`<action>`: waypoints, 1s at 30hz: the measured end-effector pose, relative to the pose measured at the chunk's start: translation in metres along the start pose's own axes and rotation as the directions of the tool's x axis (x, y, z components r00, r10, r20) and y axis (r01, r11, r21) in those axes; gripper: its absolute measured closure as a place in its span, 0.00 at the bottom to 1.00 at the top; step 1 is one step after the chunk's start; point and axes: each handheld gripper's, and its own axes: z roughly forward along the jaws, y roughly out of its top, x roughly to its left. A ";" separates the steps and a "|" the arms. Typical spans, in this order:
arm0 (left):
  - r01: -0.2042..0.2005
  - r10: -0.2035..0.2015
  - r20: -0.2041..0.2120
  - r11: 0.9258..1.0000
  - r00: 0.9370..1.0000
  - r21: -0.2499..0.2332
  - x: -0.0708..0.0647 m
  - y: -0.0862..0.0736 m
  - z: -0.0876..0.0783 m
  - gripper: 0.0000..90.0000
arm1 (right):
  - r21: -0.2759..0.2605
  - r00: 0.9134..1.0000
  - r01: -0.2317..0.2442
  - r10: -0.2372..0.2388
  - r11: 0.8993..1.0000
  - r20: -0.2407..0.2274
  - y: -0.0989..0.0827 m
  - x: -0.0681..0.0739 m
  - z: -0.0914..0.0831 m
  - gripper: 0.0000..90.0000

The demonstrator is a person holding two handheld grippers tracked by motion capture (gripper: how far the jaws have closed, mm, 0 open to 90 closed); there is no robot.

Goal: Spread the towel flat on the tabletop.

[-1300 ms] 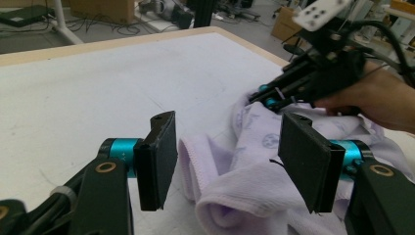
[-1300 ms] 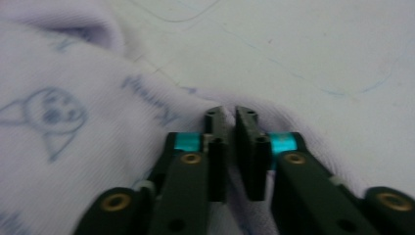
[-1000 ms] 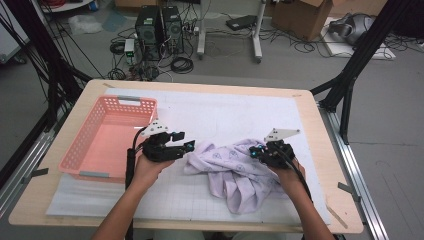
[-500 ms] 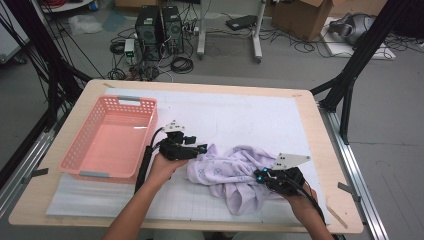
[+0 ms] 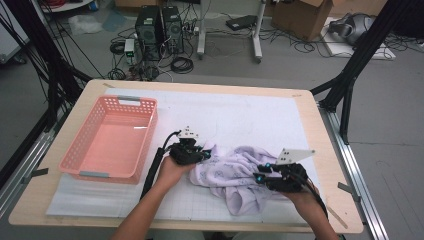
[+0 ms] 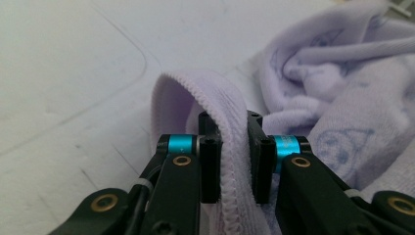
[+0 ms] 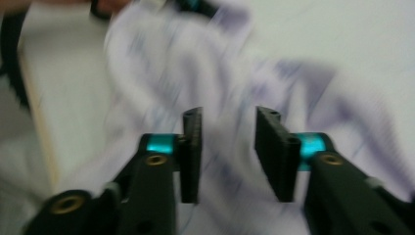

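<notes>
A crumpled lilac towel with small printed figures lies on the white mat near the table's front. My left gripper is at its left edge, shut on the towel's hemmed edge, which passes between the jaws in the left gripper view. My right gripper is over the towel's right side, with its grey plate on top. In the blurred right gripper view the right gripper stands open, a clear gap between its jaws, and the towel lies beyond them.
A pink plastic basket stands empty at the left of the table. White gridded mat covers the table's middle and back. The table's wooden edge runs close to the right gripper.
The left gripper has moved right onto the towel's edge. The right gripper has come down and toward the front over the towel's right side. The towel is bunched differently.
</notes>
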 end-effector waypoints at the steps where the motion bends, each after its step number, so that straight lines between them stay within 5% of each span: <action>1: 0.006 -0.006 0.004 1.000 1.000 -0.027 0.000 0.002 -0.003 0.88 | -0.030 1.000 -0.009 0.010 0.999 0.014 0.008 -0.004 -0.001 0.64; 5: -0.003 0.002 -0.010 0.994 1.000 -0.105 -0.001 0.009 -0.014 0.89 | -0.059 0.997 -0.007 0.012 0.998 0.082 0.043 -0.023 0.015 0.59; 9: -0.019 0.015 -0.026 0.990 1.000 -0.141 -0.001 0.011 -0.024 0.89 | 0.069 0.993 0.004 -0.012 0.998 0.116 0.062 -0.039 0.058 0.57; 13: -0.011 0.006 -0.032 0.986 0.999 -0.165 0.002 0.013 -0.034 0.89 | 0.194 0.997 0.029 -0.043 0.981 0.066 0.061 -0.043 0.099 0.53; 16: -0.005 -0.001 -0.035 0.984 0.999 -0.180 0.003 0.014 -0.038 0.89 | 0.286 0.997 0.068 -0.079 0.956 0.025 0.055 -0.042 0.119 0.53; 18: -0.008 0.002 -0.036 0.983 0.999 -0.184 0.003 0.017 -0.039 0.89 | 0.317 0.996 0.087 -0.089 0.945 -0.007 0.053 -0.040 0.127 0.63; 20: -0.021 0.011 -0.049 0.978 0.999 -0.206 0.003 0.024 -0.043 0.89 | 0.324 0.992 0.122 -0.110 0.938 -0.055 0.054 -0.038 0.126 0.89; 22: -0.024 0.010 -0.061 0.973 0.998 -0.229 0.005 0.033 -0.047 0.89 | 0.344 0.994 0.112 -0.103 0.932 -0.045 0.056 -0.039 0.123 0.96; 24: -0.030 0.008 -0.089 0.970 0.996 -0.243 0.009 0.042 -0.051 0.89 | 0.315 0.996 0.090 -0.094 0.945 -0.001 0.058 -0.046 0.117 0.96; 26: -0.034 0.005 -0.112 0.967 0.994 -0.253 0.015 0.050 -0.053 0.89 | 0.237 0.995 0.047 -0.066 0.970 0.072 0.061 -0.056 0.105 0.97; 28: -0.038 0.002 -0.136 0.964 0.991 -0.264 0.020 0.056 -0.055 0.90 | 0.133 0.987 0.006 -0.027 0.991 0.160 0.064 -0.066 0.090 0.97; 30: -0.024 -0.018 -0.149 0.961 0.989 -0.275 0.026 0.061 -0.054 0.90 | 0.030 0.967 -0.047 0.038 0.998 0.250 0.065 -0.077 0.077 0.97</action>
